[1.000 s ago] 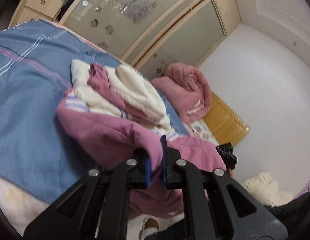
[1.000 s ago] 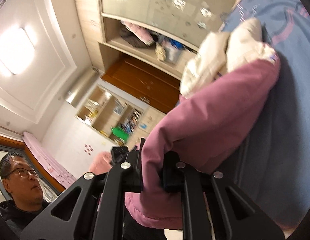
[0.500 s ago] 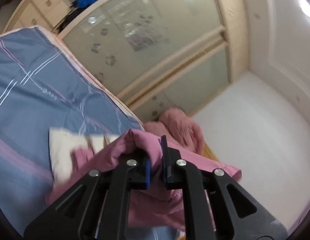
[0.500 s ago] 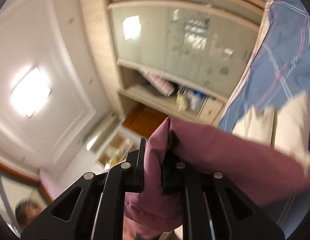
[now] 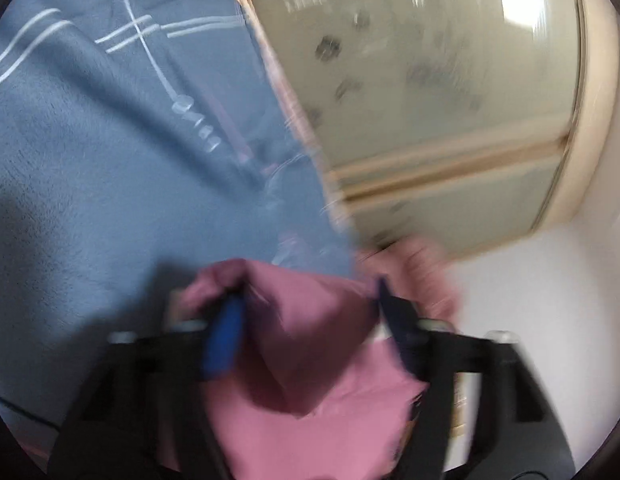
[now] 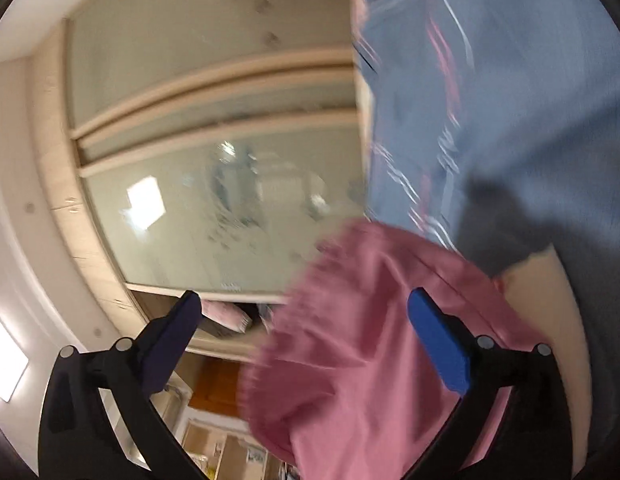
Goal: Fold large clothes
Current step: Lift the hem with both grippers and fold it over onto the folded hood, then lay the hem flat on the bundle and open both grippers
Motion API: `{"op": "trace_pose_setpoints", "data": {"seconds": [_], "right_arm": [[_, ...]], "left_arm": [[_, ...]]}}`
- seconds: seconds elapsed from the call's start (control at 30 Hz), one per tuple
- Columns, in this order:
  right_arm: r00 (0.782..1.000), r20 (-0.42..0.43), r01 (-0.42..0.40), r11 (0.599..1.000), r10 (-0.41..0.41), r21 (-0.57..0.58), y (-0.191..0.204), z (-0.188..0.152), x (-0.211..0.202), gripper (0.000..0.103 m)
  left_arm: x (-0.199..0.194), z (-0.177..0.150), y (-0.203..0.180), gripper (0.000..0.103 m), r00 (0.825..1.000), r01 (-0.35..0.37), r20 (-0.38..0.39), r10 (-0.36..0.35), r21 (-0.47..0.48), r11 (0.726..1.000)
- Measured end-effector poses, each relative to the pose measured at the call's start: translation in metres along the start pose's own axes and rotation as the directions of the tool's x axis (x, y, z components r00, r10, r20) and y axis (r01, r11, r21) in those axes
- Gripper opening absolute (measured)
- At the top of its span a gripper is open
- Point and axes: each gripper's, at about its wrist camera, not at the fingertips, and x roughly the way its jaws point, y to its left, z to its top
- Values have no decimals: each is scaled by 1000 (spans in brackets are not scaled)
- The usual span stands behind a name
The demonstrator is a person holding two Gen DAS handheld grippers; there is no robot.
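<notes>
My left gripper [image 5: 310, 312] now has its fingers [image 5: 224, 336] spread wide; half a second ago they were pinched shut on a fold of the pink garment [image 5: 318, 360]. The cloth now lies loose between them, bunched and slack, touching the left finger's blue pad but not squeezed. Beyond it spreads the blue blanket [image 5: 110, 160] on the bed, with white stripes, and past the bed's edge the frosted wardrobe doors [image 5: 430, 100]. The view is smeared by motion, so finer detail is lost.

My right gripper [image 6: 306, 336] has likewise let go: its fingers [image 6: 438, 344] stand wide apart where they were clamped on the same garment [image 6: 370, 340] a moment ago. The pink cloth now mounds between them, nearer the right, blue-padded finger, resting against the blanket [image 6: 510, 100]. A cream lining [image 6: 542, 300] peeks out at the garment's right edge. The wardrobe doors [image 6: 210, 160] fill the left of this view.

Both hands released at once, with the garment carried forward and set down on the bed. I judge that this fold has just been laid. Whether the edges line up I cannot tell through the blur. The next move would likely call for pulling back clear of the cloth without dragging it, then finding fresh edges to grip.
</notes>
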Motion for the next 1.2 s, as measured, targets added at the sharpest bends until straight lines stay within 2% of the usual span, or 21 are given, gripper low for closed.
{"op": "trace_pose_setpoints", "data": {"seconds": [0.03,0.1,0.17,0.27,0.3,0.33,0.43,0.53,0.6,0.67,0.73,0.77,0.8,0.83,0.87,0.9,1.0,1.07,1.13,1.17,1.2], "right_arm": [[1000,25,-7,999,8,-45,16,1,-9,102],[999,39,-12,981,20,-192,58,-3,-20,102],[999,7,46,921,-47,-387,102,-24,-18,102],[949,21,230,643,-315,-731,146,-91,3,102],[908,66,290,509,-413,-810,150,-117,19,102],[879,94,313,419,-467,-852,148,-136,32,102],[810,166,332,206,-562,-920,130,-177,88,102],[759,201,345,122,-619,-931,105,-190,141,102],[718,249,366,47,-650,-930,88,-187,175,102],[655,313,377,-62,-688,-924,66,-174,205,102],[582,411,421,-173,-702,-890,43,-153,218,102],[553,420,448,-168,-720,-878,27,-132,221,102],[542,409,477,-133,-734,-869,19,-117,217,102],[539,379,523,-54,-752,-851,7,-95,212,102],[535,361,551,-9,-764,-834,-1,-82,208,102],[538,329,578,56,-776,-814,-14,-68,204,102],[593,258,578,180,-762,-796,-27,-56,193,99],[606,266,574,181,-749,-798,-25,-58,191,99],[657,253,558,233,-710,-796,-19,-59,178,99],[738,200,520,354,-645,-777,-13,-51,158,100],[786,166,491,439,-596,-752,-8,-46,150,102]], "left_arm": [[-13,7,-8,101,998,-9,63,10,-17,1000],[-46,20,-37,101,971,-49,235,48,-4,999],[-69,23,-81,101,926,-189,344,153,75,979],[-64,-4,-137,101,865,-411,421,275,278,868],[-51,-24,-157,101,844,-479,445,299,373,795],[-33,-47,-173,101,833,-525,451,321,460,716],[27,-106,-193,101,806,-590,418,420,630,506],[110,-160,-185,101,748,-612,421,513,736,289],[167,-177,-165,101,677,-637,454,579,756,151],[202,-167,-145,101,623,-663,466,628,741,108],[225,-143,-126,101,589,-705,487,645,700,116],[229,-134,-120,101,569,-728,508,647,677,109],[232,-119,-109,101,529,-772,547,649,628,100],[230,-105,-99,101,517,-795,556,651,593,125],[226,-89,-87,101,512,-814,548,662,556,169],[215,-68,-70,101,529,-826,514,675,495,270],[188,-46,-46,101,640,-767,452,621,415,489],[179,-52,-43,101,658,-753,482,579,407,517],[177,-57,-45,101,651,-759,499,572,409,507],[177,-57,-46,101,655,-756,489,576,407,514],[169,-57,-47,101,660,-751,479,579,400,526]]}}
